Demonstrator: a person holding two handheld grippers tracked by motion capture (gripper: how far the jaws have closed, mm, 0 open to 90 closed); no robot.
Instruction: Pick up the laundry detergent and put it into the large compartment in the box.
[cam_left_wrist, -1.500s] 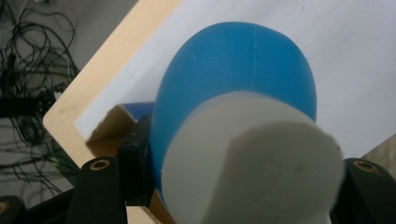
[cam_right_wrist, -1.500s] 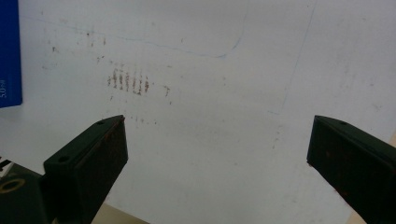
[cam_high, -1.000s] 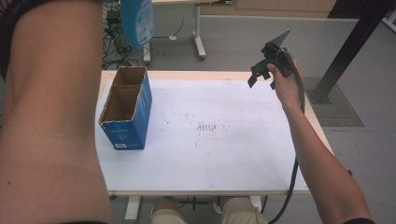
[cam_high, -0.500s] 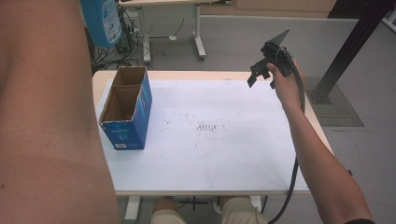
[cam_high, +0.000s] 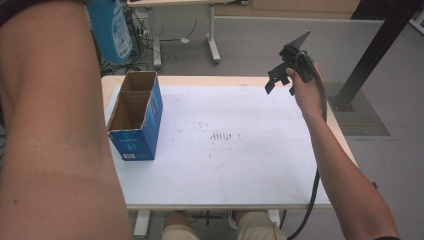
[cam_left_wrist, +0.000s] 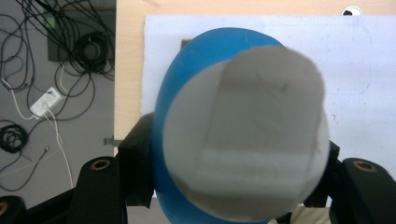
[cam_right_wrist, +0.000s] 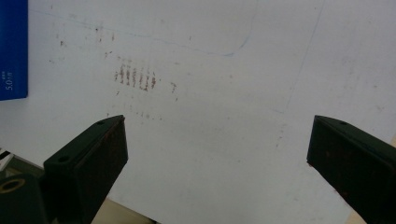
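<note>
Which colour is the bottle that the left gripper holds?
Blue bottle, with a grey base; the left gripper view shows it best.

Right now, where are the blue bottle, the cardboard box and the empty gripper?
blue bottle (cam_left_wrist: 243, 140), left gripper view, grey bottom face.
cardboard box (cam_high: 150, 117), high view, blue side wall.
right gripper (cam_right_wrist: 217, 149), right gripper view, midway between open jaws.

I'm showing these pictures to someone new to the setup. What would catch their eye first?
Probably the blue bottle, clamped between the left gripper jaws and held up beyond the table's far left corner, its grey base towards the camera. Next, the open blue cardboard box standing at the left of the white table. The right gripper hangs open over the far right edge.
</note>
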